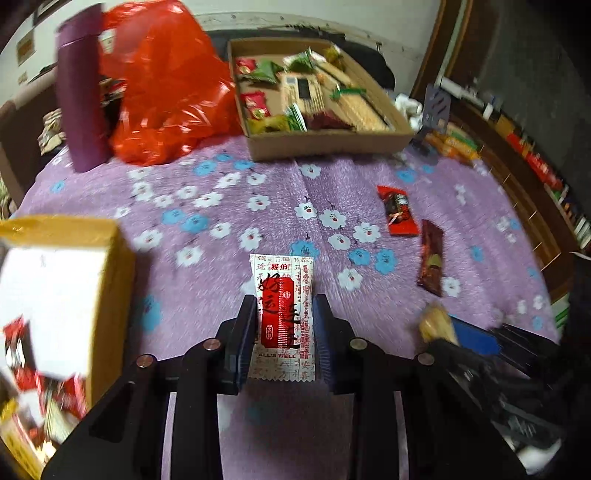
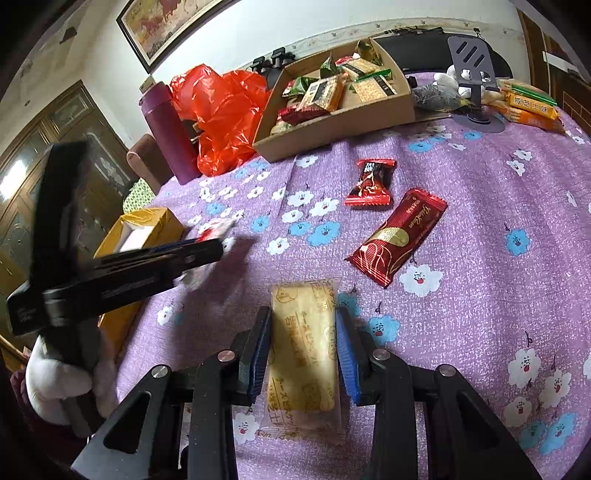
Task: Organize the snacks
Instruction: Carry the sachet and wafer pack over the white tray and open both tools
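Pinched between the jaws of the left gripper (image 1: 284,321) is a white snack packet (image 1: 282,314) with a red panel, Chinese characters and the words "ALL'S WELL". The right gripper (image 2: 304,347) clamps a pale yellow biscuit packet (image 2: 303,354) printed with Japanese script. Both are held just above the surface (image 2: 480,258), which is covered in a purple cloth with white and blue flowers. On the cloth lie a dark red wafer bar (image 2: 397,236) with gold script too small to read and a red candy (image 2: 369,182). Farther back, a cardboard tray (image 1: 325,146) holds assorted snacks beside an orange plastic bag (image 1: 166,85) and a purple flask (image 1: 79,88). A framed picture (image 2: 162,26) hangs on the white wall.
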{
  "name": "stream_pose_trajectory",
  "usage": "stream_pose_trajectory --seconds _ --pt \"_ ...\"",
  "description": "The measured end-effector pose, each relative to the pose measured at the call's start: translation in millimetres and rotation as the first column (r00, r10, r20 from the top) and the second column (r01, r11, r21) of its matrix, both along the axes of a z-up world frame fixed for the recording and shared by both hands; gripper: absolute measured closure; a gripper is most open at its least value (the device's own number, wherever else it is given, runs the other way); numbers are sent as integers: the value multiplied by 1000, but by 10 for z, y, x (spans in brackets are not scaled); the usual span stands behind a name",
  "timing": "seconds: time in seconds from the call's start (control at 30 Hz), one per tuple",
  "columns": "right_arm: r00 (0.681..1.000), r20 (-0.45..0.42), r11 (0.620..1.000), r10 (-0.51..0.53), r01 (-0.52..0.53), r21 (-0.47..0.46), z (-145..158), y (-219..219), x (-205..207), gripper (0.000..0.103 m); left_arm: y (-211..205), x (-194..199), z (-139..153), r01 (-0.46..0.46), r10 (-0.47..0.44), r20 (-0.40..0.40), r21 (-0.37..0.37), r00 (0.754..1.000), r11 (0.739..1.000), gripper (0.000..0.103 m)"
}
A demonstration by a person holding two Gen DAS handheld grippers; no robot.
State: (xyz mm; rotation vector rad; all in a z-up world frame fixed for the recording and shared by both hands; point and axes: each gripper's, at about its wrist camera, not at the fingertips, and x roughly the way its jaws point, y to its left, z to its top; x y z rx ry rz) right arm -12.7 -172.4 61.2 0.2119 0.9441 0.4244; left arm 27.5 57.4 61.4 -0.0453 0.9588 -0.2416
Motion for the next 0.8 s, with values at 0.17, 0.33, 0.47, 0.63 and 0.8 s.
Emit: stream_pose_trajectory --seconds 0.17,0.33,0.47,0.63,0.8 --pt "1000 18 999 10 -11 34 26 1 -27 68 347 -423 212 -57 62 49 -98 997 994 75" --pt "1000 22 999 14 -15 48 16 51 -52 68 855 -863 400 -161 182 114 -175 977 971 75" --pt "1000 29 999 4 -5 37 70 129 -86 68 1324 -1140 446 -251 283 134 -216 950 944 75" --pt "998 50 996 49 -52 73 316 416 -204 68 1891 -1332 348 -357 399 115 -271 910 894 75" --pt "984 56 983 167 -170 67 535 1055 -267 69 2175 -1431 199 -407 452 87 -307 888 860 75"
